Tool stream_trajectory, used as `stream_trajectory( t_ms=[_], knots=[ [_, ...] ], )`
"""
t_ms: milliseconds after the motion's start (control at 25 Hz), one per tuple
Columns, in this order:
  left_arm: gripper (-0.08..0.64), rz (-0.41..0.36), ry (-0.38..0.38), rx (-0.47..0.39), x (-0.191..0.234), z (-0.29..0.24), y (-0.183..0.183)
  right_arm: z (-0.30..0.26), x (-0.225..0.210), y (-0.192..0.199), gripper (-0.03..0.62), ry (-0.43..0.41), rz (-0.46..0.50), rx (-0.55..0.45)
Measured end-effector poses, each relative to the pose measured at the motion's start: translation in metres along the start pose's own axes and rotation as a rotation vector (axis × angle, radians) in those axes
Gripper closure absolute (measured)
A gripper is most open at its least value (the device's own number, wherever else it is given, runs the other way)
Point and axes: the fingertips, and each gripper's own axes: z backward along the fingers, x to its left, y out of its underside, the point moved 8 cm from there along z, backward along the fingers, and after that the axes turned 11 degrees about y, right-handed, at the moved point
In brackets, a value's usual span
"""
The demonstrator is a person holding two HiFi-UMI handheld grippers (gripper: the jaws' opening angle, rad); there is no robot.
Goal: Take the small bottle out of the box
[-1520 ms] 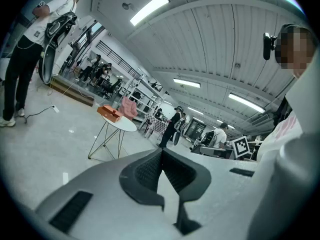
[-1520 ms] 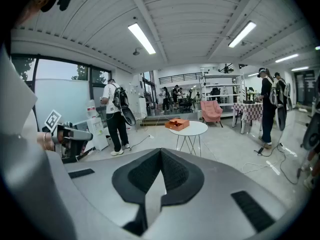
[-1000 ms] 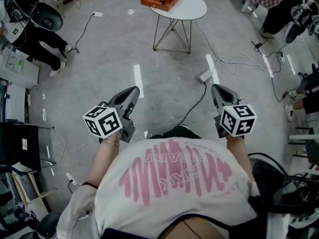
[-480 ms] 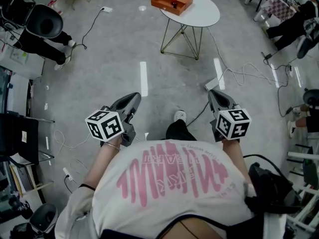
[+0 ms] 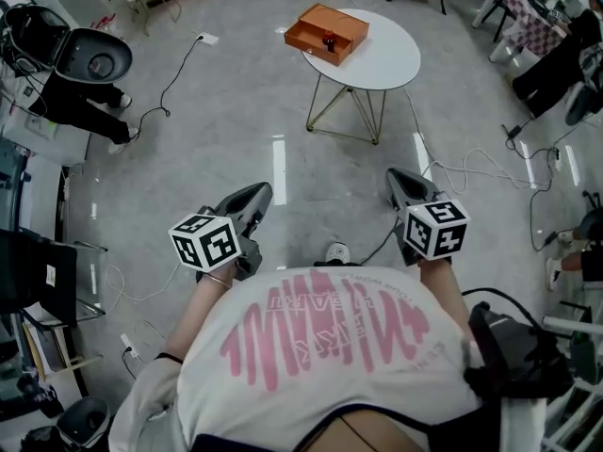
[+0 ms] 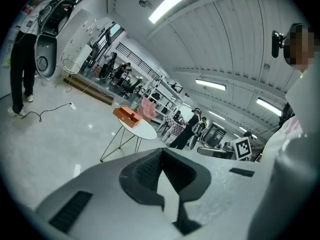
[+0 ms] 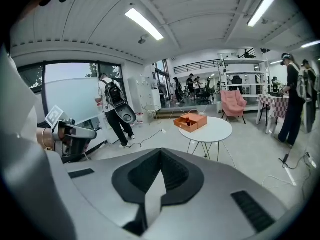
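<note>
An orange box (image 5: 326, 32) with its drawer open stands on a round white table (image 5: 382, 59) far ahead of me. A small dark red bottle (image 5: 328, 40) shows inside the drawer. Both grippers are held out in front of the person's chest, well short of the table. My left gripper (image 5: 256, 194) is shut and holds nothing, and my right gripper (image 5: 394, 179) is likewise shut and bare. In the left gripper view the box (image 6: 126, 115) lies beyond the shut jaws (image 6: 161, 151). The right gripper view shows the box (image 7: 191, 121) above the shut jaws (image 7: 160, 151).
Cables and a power strip (image 5: 421, 154) trail over the grey floor between me and the table. A person in black (image 5: 80, 106) stands at the left beside a dark round machine (image 5: 92, 55). A pink armchair (image 7: 233, 103) and more people stand beyond the table.
The table and box have come nearer and lower in the head view as the person walks toward them. Both grippers are carried forward, still shut.
</note>
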Motion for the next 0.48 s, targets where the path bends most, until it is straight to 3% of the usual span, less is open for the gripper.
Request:
stream_trajectory(
  t_ms=[480],
  knots=[
    [0.552,-0.023,-0.018,-0.144,0.018,-0.098,-0.058,-0.067,-0.088,-0.059,0.588,-0.046,0.029,-0.026]
  ],
)
